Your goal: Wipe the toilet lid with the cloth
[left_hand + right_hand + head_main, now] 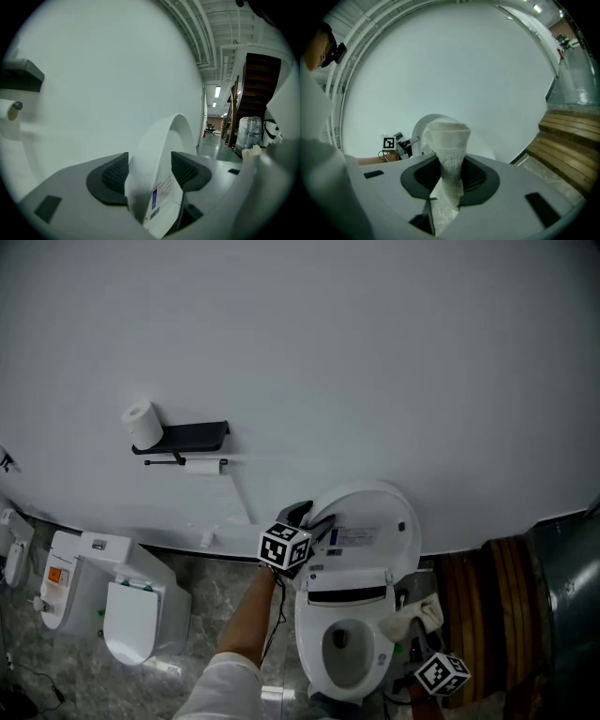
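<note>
Fingers of left gripper (150, 174): wide, astride the raised toilet lid (159, 140) rim.
Fingers of right gripper (450, 177): pinching the cloth (449, 150).
Lid from your cloth: upright, ahead and left.

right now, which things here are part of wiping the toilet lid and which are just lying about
Job: lid, raised, its edge between the jaws of the open left gripper; cloth, pinched in the right gripper.
Lying about: second toilet, paper roll, shelf, stairs.
</note>
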